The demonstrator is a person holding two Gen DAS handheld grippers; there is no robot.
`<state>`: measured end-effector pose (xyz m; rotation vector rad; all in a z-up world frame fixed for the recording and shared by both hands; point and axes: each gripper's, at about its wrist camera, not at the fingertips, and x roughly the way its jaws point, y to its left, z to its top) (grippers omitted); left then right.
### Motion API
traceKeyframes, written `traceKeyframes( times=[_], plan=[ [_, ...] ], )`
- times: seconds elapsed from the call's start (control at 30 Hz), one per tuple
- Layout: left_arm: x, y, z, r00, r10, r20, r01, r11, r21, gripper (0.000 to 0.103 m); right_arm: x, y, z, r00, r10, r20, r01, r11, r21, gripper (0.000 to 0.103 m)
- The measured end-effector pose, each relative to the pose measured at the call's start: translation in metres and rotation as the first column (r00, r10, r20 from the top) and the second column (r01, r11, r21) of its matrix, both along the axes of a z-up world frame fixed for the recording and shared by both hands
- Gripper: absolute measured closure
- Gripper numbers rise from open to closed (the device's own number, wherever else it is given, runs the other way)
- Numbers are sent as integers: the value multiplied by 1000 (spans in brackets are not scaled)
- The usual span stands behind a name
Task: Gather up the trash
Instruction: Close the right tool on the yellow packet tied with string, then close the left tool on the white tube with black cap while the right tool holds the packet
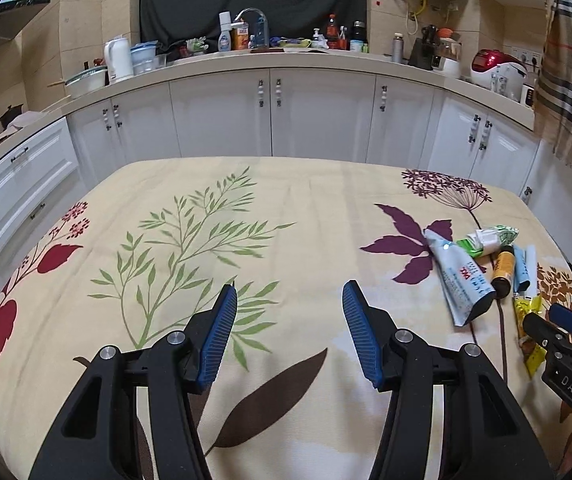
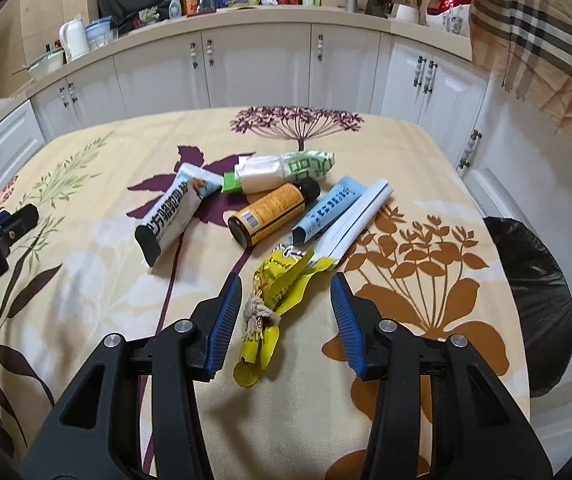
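While all the trash sits on the counter (image 2: 426, 168) untouched, I'd call progress near zero: nothing looks collected yet. Pile in the right wrist view: grey-white tube (image 2: 169, 214), green-capped white tube (image 2: 286, 172), amber bottle (image 2: 273, 212), light-blue tube (image 2: 326, 210), white folded paper (image 2: 360, 216), and a crumpled yellow wrapper (image 2: 273, 304) with a bit of knotted string. Black bin bag (image 2: 534, 304) hangs just off the counter's right edge, presumably the target; can't see inside it. Right tongs (image 2: 286, 312) are released, jaws apart either side of the yellow wrapper, pads not pressing on it, so likely first pick, not gripped. Left tongs (image 1: 290, 328) are also released and empty, over bare tablecloth well left of the pile; the grey-white tube (image 1: 460, 280) is the nearest item to them. Left to do, by my read: close on the wrapper, carry to the bag, drop, then repeat for the remaining five. Risk: the wrapper is flimsy and flat, could slip out.
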<state>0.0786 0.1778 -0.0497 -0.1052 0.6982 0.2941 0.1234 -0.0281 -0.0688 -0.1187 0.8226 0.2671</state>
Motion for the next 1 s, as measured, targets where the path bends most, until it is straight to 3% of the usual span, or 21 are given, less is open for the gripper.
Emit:
traceKeyframes(
  times=[0.17,0.27,0.63,1.0],
  plan=[
    [1,-3,-4,1000,-14,-8,14,1000,-12,48,2,1,-10,999,5,-45,-6,1000,-15,61],
    [2,-9,-5,999,-31,-12,31,999,-16,47,3,2,-12,998,23,-61,-23,1000,-2,84],
    [9,-42,-4,994,-106,-18,106,994,-32,47,-8,-9,4,999,33,-14,-33,999,31,86],
    [26,-84,0,981,-195,-17,195,980,-39,44,5,-55,14,998,-57,24,56,997,49,86]
  ],
)
